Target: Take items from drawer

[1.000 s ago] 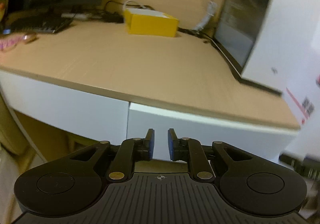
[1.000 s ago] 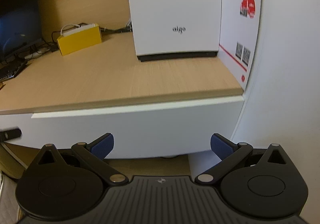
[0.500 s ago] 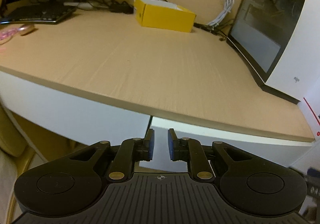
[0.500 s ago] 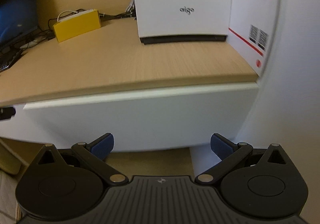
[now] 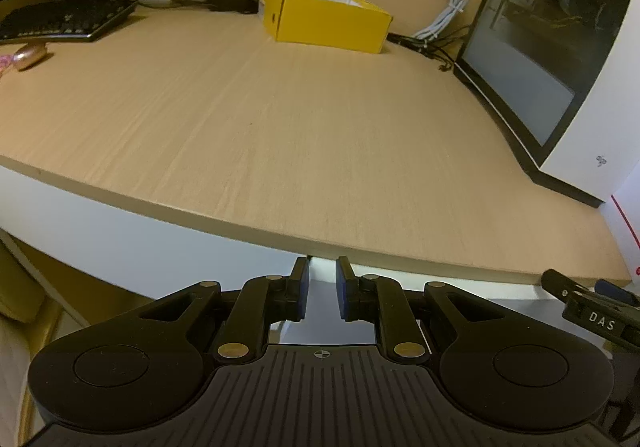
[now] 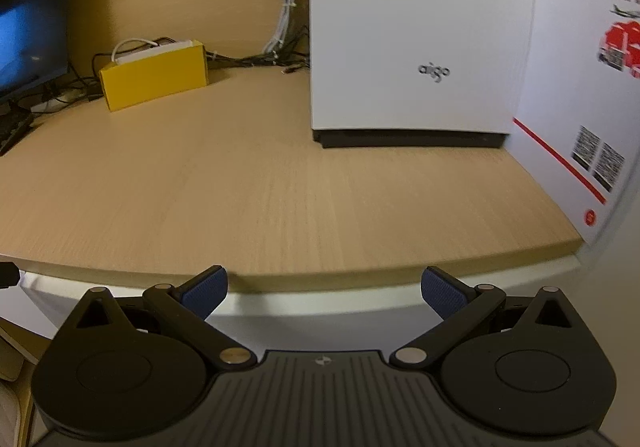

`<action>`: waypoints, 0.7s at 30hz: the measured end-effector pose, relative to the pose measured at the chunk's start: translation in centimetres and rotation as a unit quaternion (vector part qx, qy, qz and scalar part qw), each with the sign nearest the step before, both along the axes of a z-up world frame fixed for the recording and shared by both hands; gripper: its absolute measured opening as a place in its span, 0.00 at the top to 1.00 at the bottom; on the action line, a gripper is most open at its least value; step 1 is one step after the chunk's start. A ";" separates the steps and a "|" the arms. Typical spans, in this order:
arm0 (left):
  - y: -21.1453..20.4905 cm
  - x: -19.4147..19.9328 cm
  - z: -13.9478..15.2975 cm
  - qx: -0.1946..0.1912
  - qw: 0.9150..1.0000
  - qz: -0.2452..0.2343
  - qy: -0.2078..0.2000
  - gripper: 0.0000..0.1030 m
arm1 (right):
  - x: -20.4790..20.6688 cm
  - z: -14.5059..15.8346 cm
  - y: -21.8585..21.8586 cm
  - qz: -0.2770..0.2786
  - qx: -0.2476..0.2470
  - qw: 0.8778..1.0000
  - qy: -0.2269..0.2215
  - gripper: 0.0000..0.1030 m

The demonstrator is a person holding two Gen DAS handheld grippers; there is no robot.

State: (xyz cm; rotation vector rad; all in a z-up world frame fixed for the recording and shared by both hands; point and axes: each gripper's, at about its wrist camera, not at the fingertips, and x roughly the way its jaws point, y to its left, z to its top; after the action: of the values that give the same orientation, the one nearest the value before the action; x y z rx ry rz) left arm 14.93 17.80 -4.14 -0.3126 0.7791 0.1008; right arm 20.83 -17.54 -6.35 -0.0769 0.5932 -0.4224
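A white drawer front (image 6: 320, 317) sits closed under the edge of the wooden desk (image 6: 240, 207). My right gripper (image 6: 324, 289) is wide open just before it, its blue pads (image 6: 206, 289) empty. In the left wrist view the drawer front (image 5: 496, 289) has its left seam right behind my left gripper (image 5: 322, 287). Those jaws stand only narrowly apart with nothing between them. The right gripper's (image 5: 592, 311) tip shows at the right edge of that view. No drawer contents are visible.
On the desk stand a yellow box (image 5: 328, 23), a white computer case (image 6: 420, 27), a keyboard (image 5: 60, 21), a monitor (image 6: 28, 27) and cables (image 5: 440, 23). A white carton with red print (image 6: 580, 107) lines the right side. A pink mouse (image 5: 30, 55) lies at the left.
Both grippers have come closer to the desk's front edge and the drawer front, the left one sliding rightward along it. Neither jaw opening has changed. The drawer stays closed.
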 end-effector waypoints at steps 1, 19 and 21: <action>0.2 0.0 -0.1 -0.003 1.000 -0.001 0.001 0.85 | 0.0 -0.1 0.1 0.007 0.003 1.000 0.000 0.00; -0.4 2.0 -0.6 0.006 0.999 -0.039 0.017 0.76 | -0.6 -0.5 -0.1 0.001 -0.011 1.000 -0.016 0.00; -0.6 2.3 -0.7 0.005 0.999 -0.040 0.021 0.72 | -0.4 -0.8 -0.3 -0.016 -0.016 1.000 -0.003 0.00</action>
State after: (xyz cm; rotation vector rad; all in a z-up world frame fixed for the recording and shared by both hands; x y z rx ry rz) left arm 17.18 17.23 -4.79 -0.2706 0.8310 0.0348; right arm 20.40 -17.82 -7.14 -0.0959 0.5821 -0.4630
